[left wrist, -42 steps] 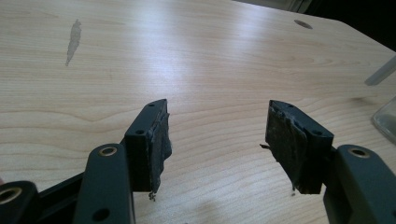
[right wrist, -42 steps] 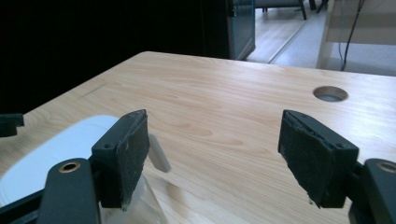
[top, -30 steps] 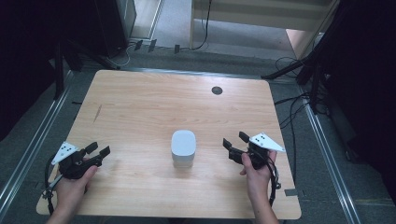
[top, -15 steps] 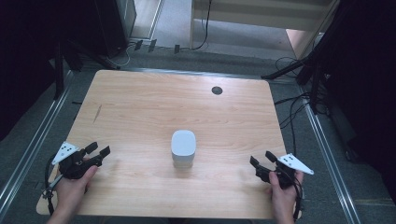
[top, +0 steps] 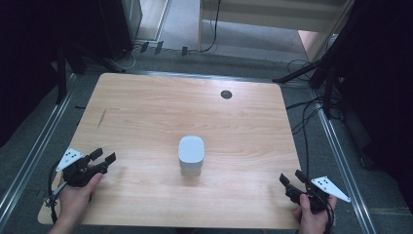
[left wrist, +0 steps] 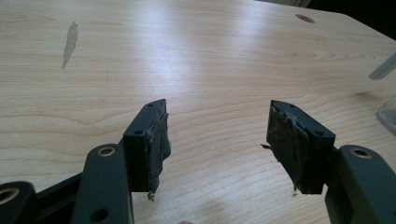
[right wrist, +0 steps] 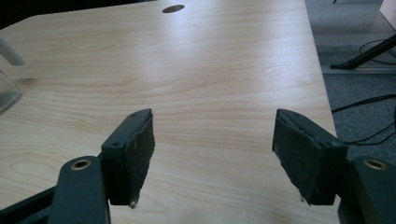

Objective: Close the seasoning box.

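White container (top: 191,154) stands upright at centre of the wooden worktop (top: 146,112). Left gripper (top: 103,157) at lower left, jaws spread, nothing between (pads frayed). Right gripper (top: 291,178) at lower right, likewise spread and empty, well apart from container.

Both grippers are black, the left gripper (top: 103,157) and right gripper (top: 291,178) each topped by a grey three-cornered plate with dark dots. Brass-ringed screw holes mark the jaw arms; the pads (left wrist: 160,140) look frayed. Black cables trail behind.
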`<state>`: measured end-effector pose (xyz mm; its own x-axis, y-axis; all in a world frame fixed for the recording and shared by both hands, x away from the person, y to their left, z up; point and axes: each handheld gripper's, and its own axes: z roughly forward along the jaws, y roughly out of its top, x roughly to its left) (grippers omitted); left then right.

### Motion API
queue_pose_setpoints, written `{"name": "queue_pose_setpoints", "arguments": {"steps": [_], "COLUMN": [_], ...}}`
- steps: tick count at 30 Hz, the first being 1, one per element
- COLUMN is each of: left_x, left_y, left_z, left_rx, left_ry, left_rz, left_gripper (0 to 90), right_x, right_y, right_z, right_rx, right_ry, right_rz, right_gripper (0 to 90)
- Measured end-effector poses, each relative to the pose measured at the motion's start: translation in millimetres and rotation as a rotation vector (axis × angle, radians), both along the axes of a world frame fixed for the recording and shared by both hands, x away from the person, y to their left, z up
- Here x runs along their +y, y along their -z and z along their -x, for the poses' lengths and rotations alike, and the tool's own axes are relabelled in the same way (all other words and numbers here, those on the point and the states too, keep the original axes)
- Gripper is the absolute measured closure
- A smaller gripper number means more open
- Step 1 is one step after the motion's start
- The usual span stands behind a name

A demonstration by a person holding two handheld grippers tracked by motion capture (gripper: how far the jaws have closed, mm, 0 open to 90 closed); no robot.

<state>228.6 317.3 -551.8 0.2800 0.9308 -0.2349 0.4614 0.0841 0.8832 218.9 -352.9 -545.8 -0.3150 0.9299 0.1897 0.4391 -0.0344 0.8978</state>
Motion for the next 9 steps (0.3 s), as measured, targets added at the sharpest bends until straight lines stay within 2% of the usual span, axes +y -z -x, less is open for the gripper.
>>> {"name": "queue_pose_setpoints", "arguments": {"steps": [3, 7, 9], "left_x": [-1.1, -2.4, -2.5], "left_y": [-0.2, 0.0, 0.0], "left_z": [-0.7, -1.5, -1.7], "left_rx": [0.004, 0.005, 0.006], "left_ry": [-0.002, -0.003, -0.001], "left_rz": [-0.008, -0.01, -0.009], "left_gripper": [39.6, 39.7, 40.3], "right_x": [-0.2, -3.6, -4.5], "right_y": [0.1, 0.3, 0.4], "right_z": [-4.7, -4.8, -4.6], "right_rx": [0.009, 0.009, 0.004], "right_ry": [-0.001, -0.002, -0.008], "right_rz": [0.005, -0.034, -0.036], "right_gripper": [29.6, 29.1, 29.0]}}
